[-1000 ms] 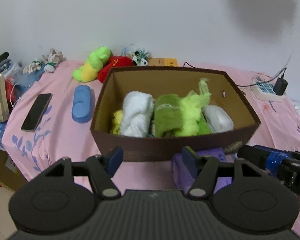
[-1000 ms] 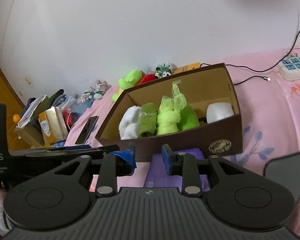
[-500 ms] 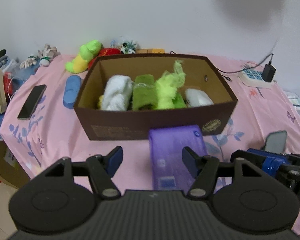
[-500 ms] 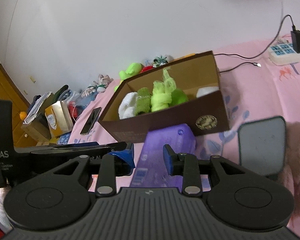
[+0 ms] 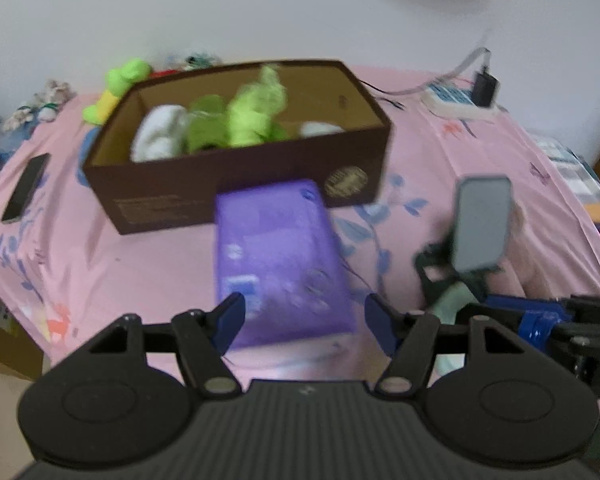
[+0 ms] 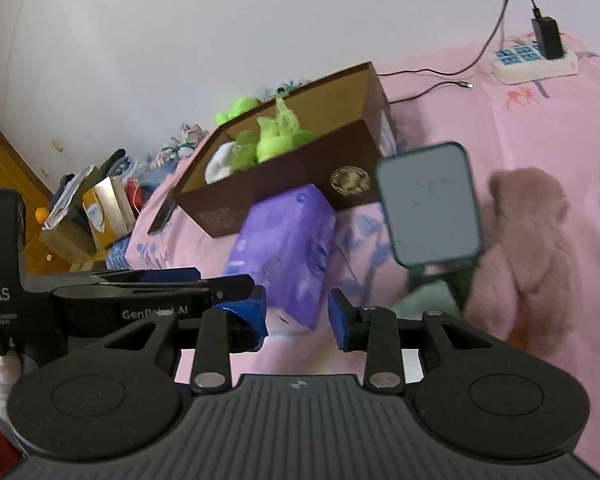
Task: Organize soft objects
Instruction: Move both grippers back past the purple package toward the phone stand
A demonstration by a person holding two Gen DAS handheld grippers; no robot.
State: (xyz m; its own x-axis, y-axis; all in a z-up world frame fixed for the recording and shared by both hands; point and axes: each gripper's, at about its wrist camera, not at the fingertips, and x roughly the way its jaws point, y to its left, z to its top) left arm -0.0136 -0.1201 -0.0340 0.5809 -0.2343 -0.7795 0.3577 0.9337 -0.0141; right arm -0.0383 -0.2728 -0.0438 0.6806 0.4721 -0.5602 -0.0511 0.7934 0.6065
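A brown cardboard box [image 5: 236, 184] sits on the pink bed and holds a white roll [image 5: 158, 138], green towels [image 5: 256, 116] and a white item at its right end. It also shows in the right wrist view [image 6: 300, 168]. A purple soft pack [image 5: 280, 256] lies in front of the box, also in the right wrist view [image 6: 288, 248]. A pink plush bear [image 6: 532, 248] lies at the right. My left gripper [image 5: 304, 318] is open and empty, above the pack's near end. My right gripper [image 6: 298, 314] is open and empty near the pack.
A small standing mirror [image 6: 430, 202] stands between pack and bear. A green plush [image 5: 116, 88] and other toys lie behind the box. A black phone [image 5: 24, 188] lies at the left. A power strip [image 5: 460, 100] with charger sits far right. Cluttered furniture [image 6: 80, 216] stands beyond the bed's left edge.
Both grippers have pulled back and up from the box. The purple pack, the mirror and the pink bear have come into view. Both stay open and empty.
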